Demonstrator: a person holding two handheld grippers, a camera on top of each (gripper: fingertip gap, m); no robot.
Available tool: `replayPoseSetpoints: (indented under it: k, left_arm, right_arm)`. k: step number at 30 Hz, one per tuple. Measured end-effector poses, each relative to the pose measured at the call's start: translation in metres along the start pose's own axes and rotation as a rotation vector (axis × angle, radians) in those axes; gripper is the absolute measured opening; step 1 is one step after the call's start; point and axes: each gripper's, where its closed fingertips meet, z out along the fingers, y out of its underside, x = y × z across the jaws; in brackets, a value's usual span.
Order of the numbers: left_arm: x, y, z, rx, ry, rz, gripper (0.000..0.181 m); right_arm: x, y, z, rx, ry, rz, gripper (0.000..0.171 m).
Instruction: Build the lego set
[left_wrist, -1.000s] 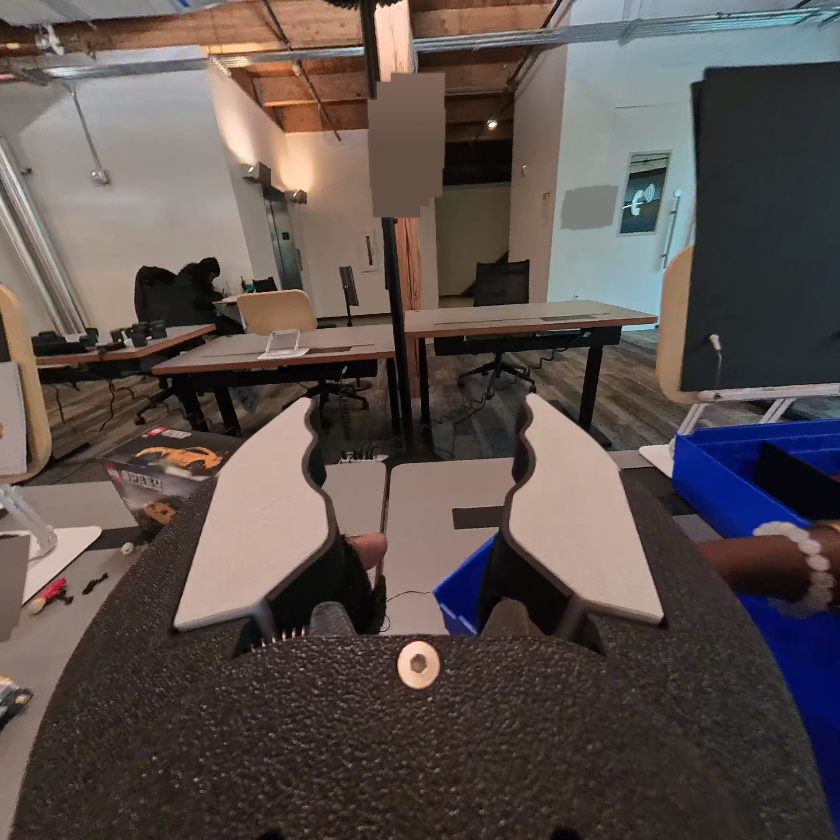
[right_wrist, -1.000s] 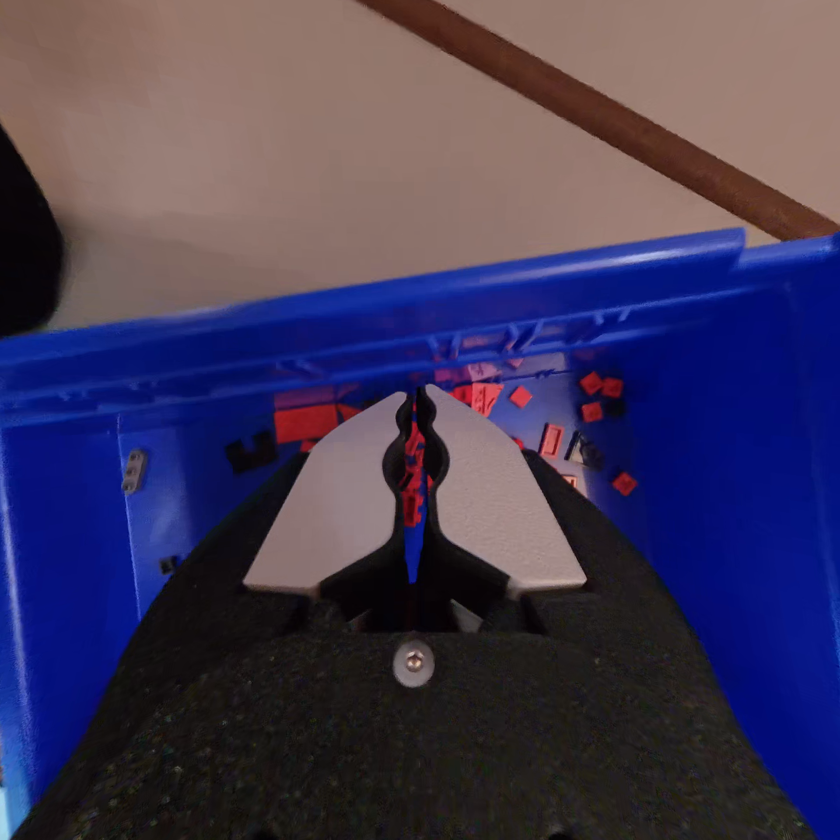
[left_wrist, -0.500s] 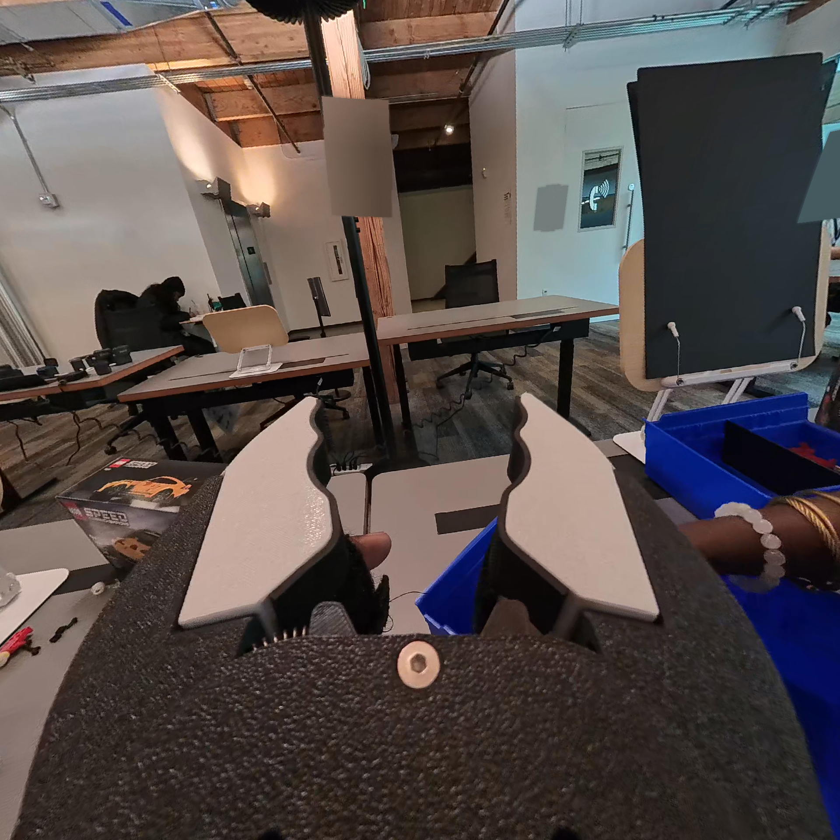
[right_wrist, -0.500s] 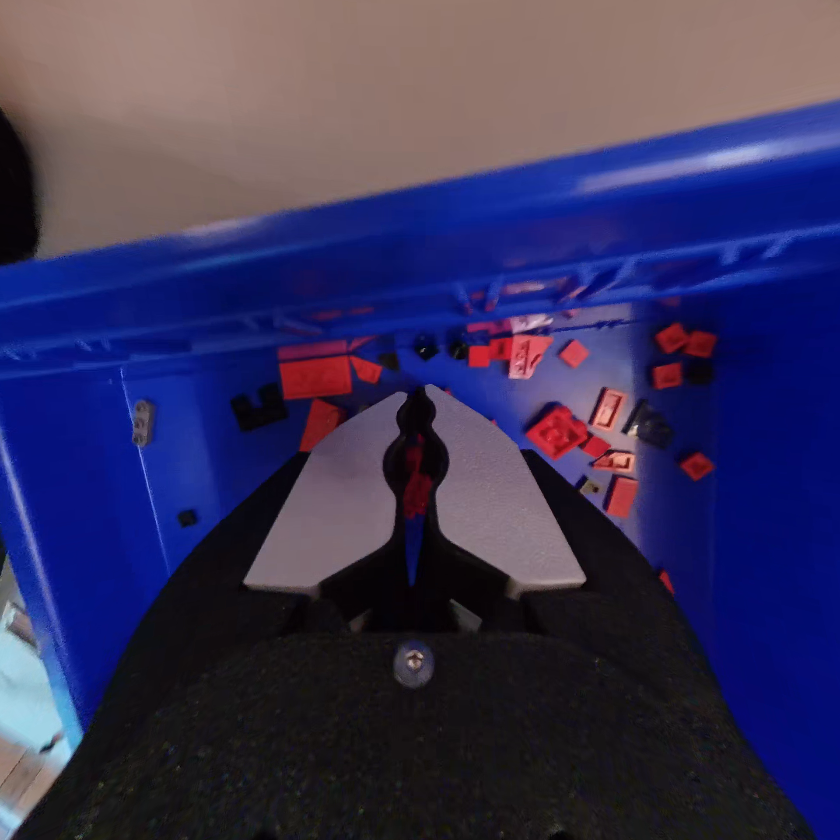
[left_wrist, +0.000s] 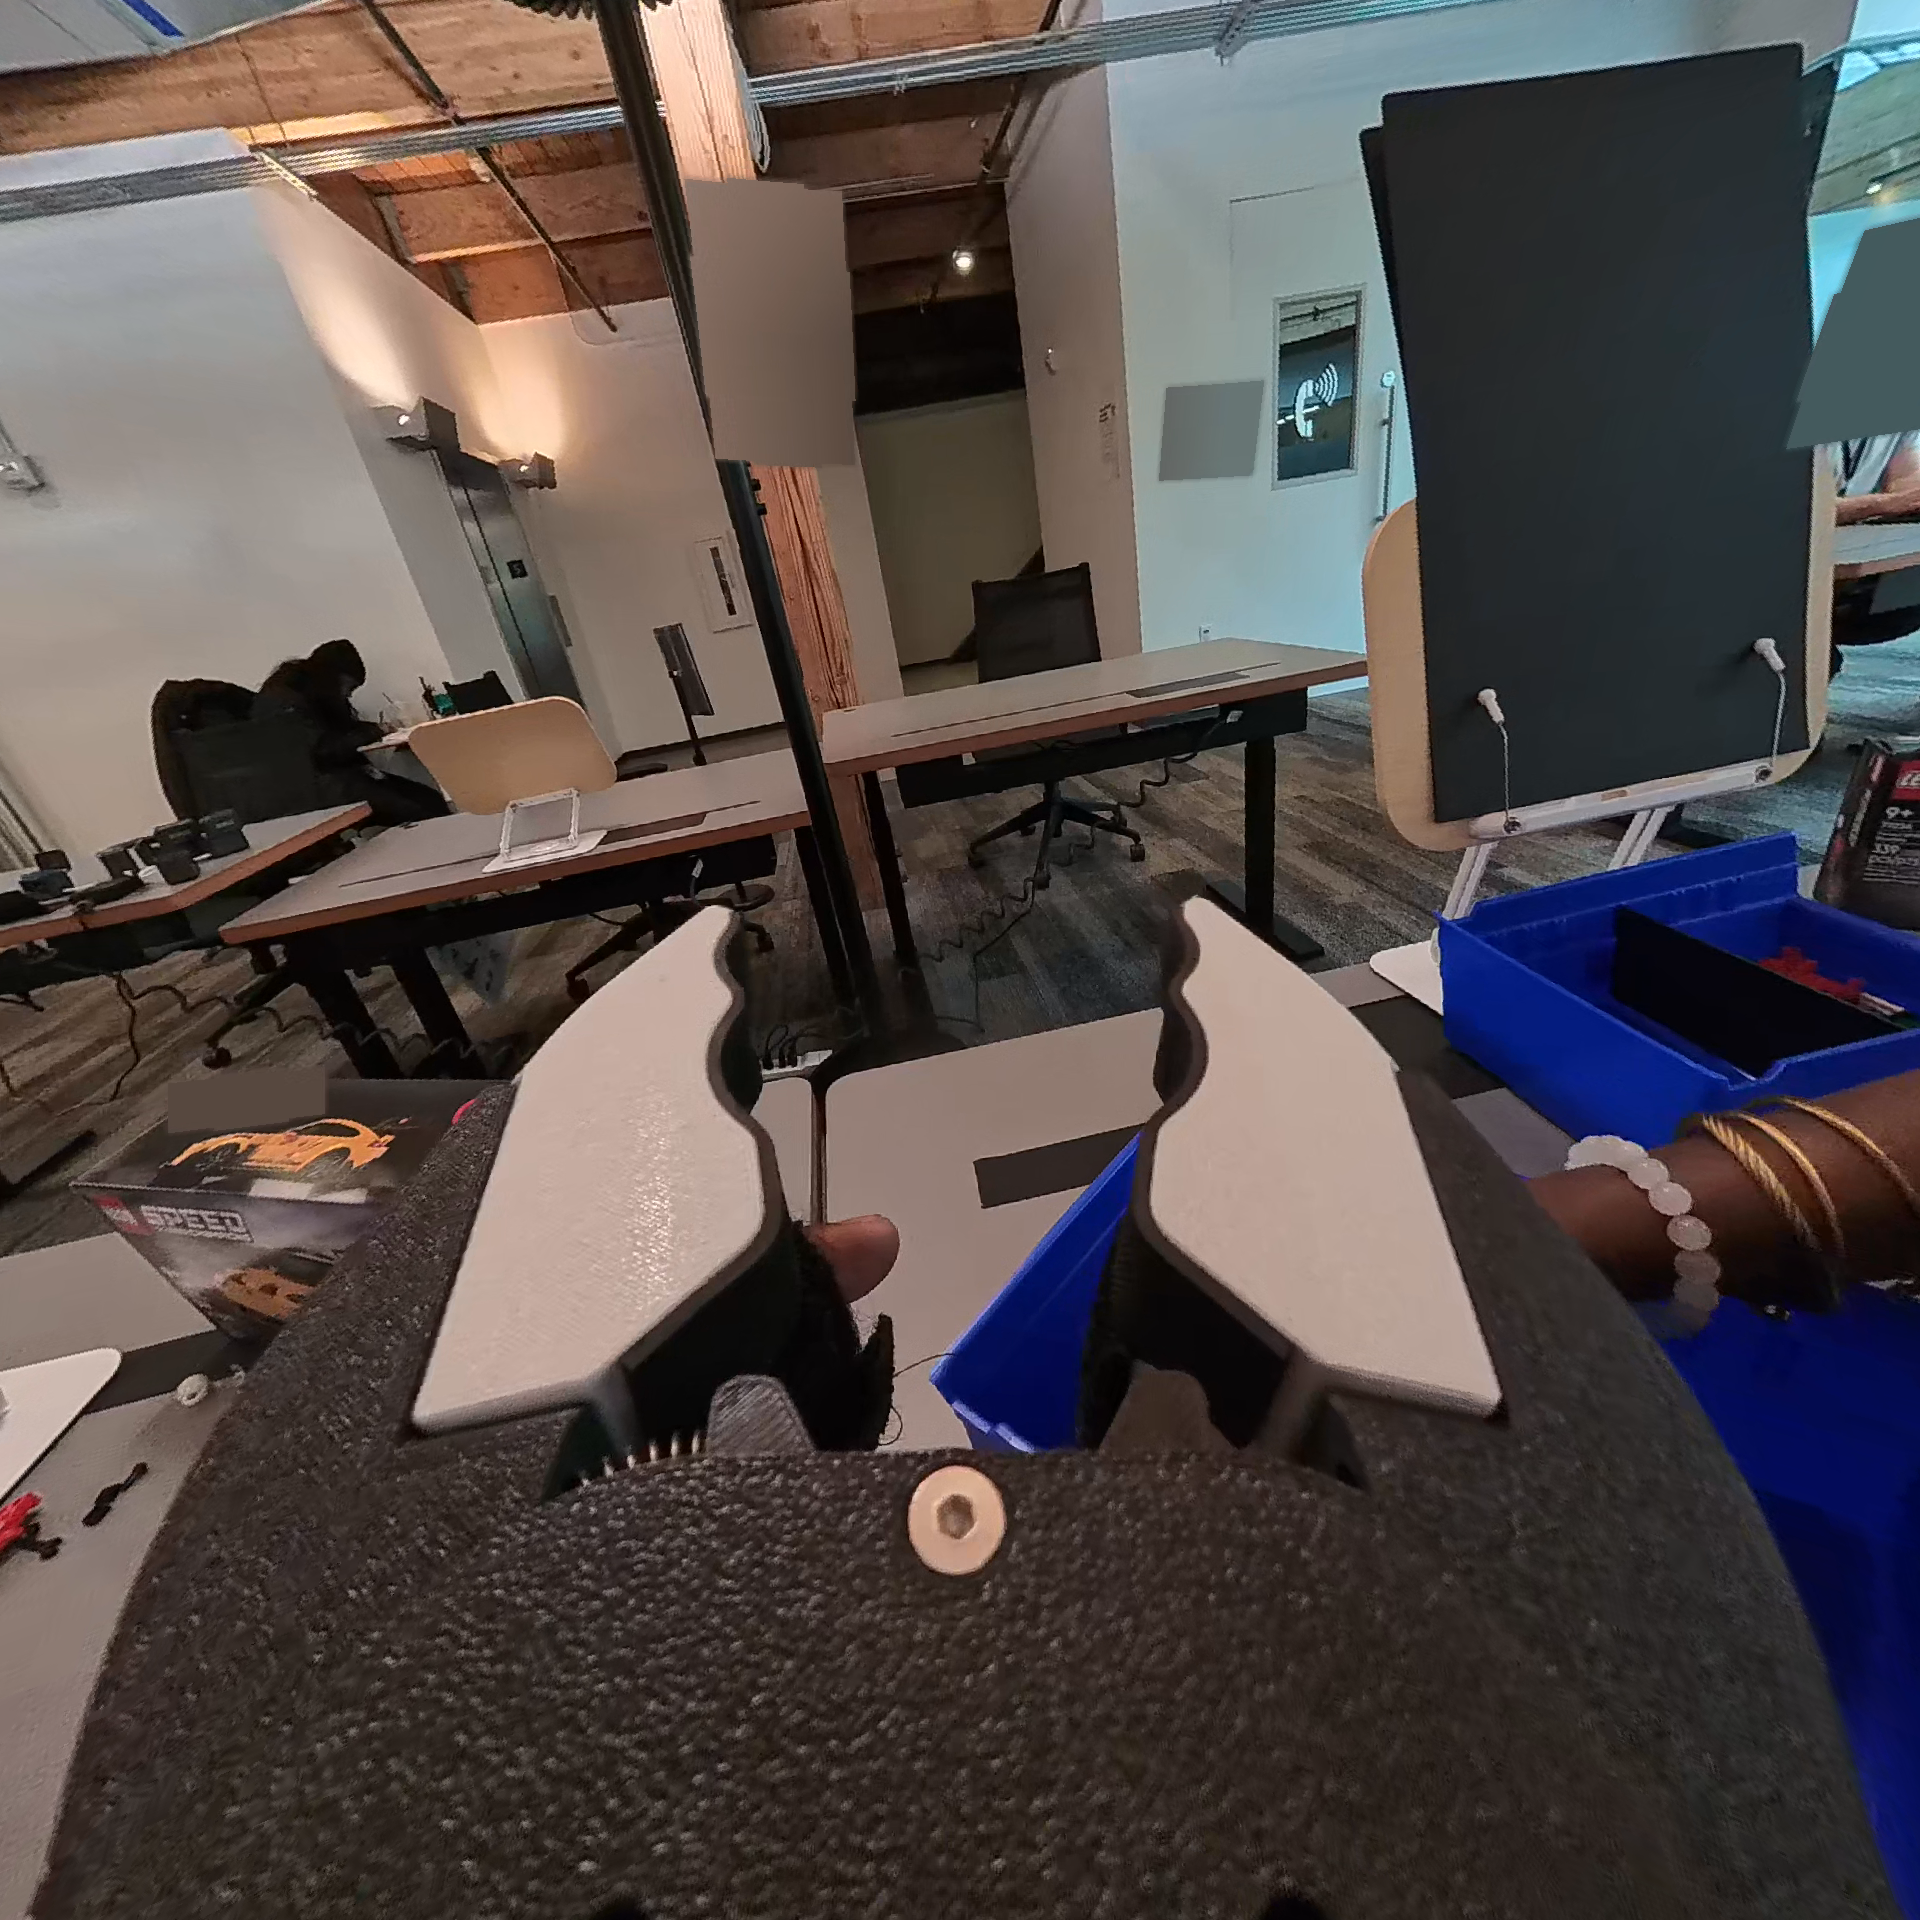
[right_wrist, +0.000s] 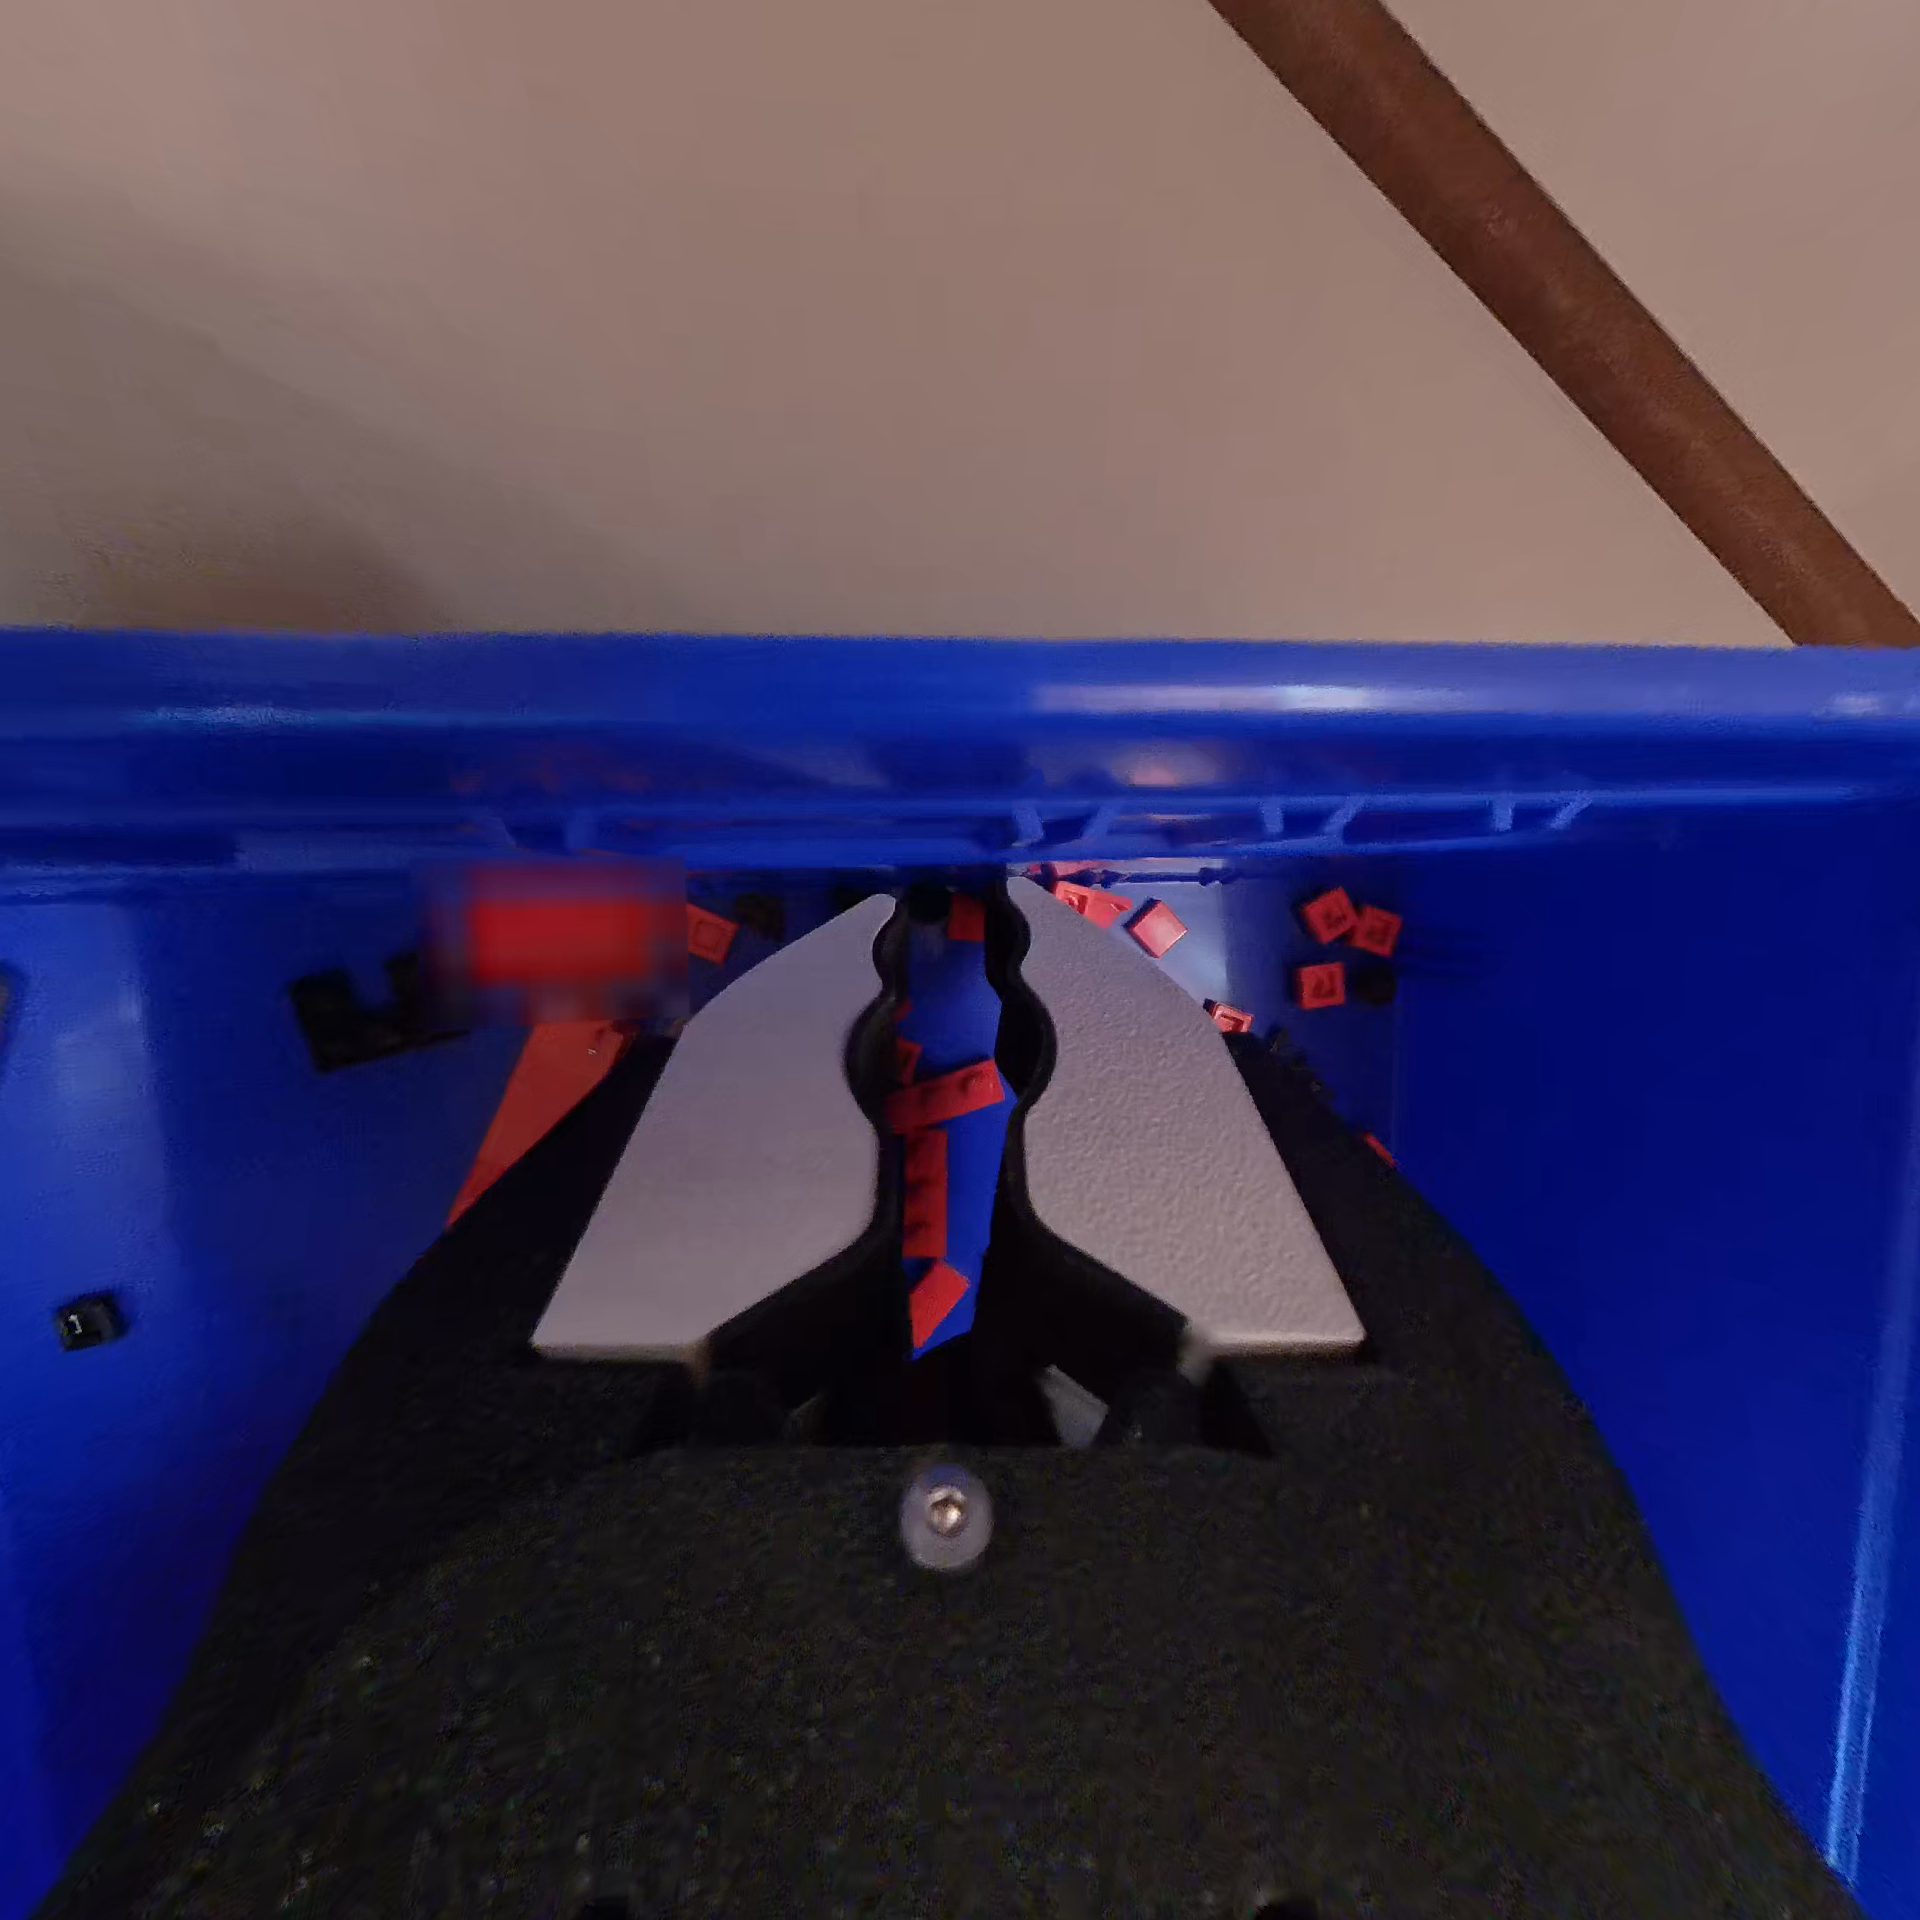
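While the right gripper (right_wrist: 951, 914) has parted from nearly closed to a narrow gap, it hangs inside the blue bin (right_wrist: 935, 717), tips over red bricks (right_wrist: 940, 1096) on the floor, gripping none; a pick looks imminent. Left gripper (left_wrist: 951, 971) waits wide, empty, above the table (left_wrist: 987, 1112).

The right tool (right_wrist: 951, 920), nearly closed a second before, parted its jaws to a narrow gap, and red bricks (right_wrist: 940, 1096) showed through it on the floor of the blue bin (right_wrist: 935, 717). The left tool (left_wrist: 951, 940) swung rightward: a second blue bin (left_wrist: 1579, 997) and the forearm with bracelets (left_wrist: 1756, 1216) came further into sight right of its tips.
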Motion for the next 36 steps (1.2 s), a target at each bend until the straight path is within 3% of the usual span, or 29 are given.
replayPoseSetpoints:
  k: [9, 14, 19, 23, 26, 29, 36]
  left_arm:
    - [0.004, 0.0, 0.001, -0.007, 0.012, 0.014, 0.074]
    - [0.012, -0.003, 0.003, -0.008, 0.025, 0.037, 0.074]
    - [0.025, -0.004, 0.004, -0.03, 0.049, 0.082, 0.074]
    - [0.042, -0.01, 0.01, -0.03, 0.078, 0.113, 0.072]
    - [0.055, -0.012, 0.019, -0.049, 0.069, 0.115, 0.071]
    - [0.081, -0.011, 0.023, -0.062, 0.116, 0.082, 0.072]
    - [0.117, -0.02, 0.019, -0.036, 0.163, 0.1, 0.069]
  right_arm:
    - [-0.005, 0.0, -0.011, 0.027, -0.03, -0.025, 0.005]
    - [-0.02, -0.006, -0.06, 0.101, -0.044, 0.066, 0.006]
    - [-0.095, 0.003, -0.156, 0.225, -0.028, 0.227, 0.005]
    - [-0.184, 0.075, -0.202, 0.162, 0.013, 0.461, 0.006]
    - [-0.247, 0.149, -0.201, 0.032, 0.052, 0.654, 0.006]
    - [-0.296, 0.196, -0.179, -0.074, 0.036, 0.77, 0.006]
    - [-0.3, 0.213, -0.137, -0.058, 0.06, 0.759, 0.006]
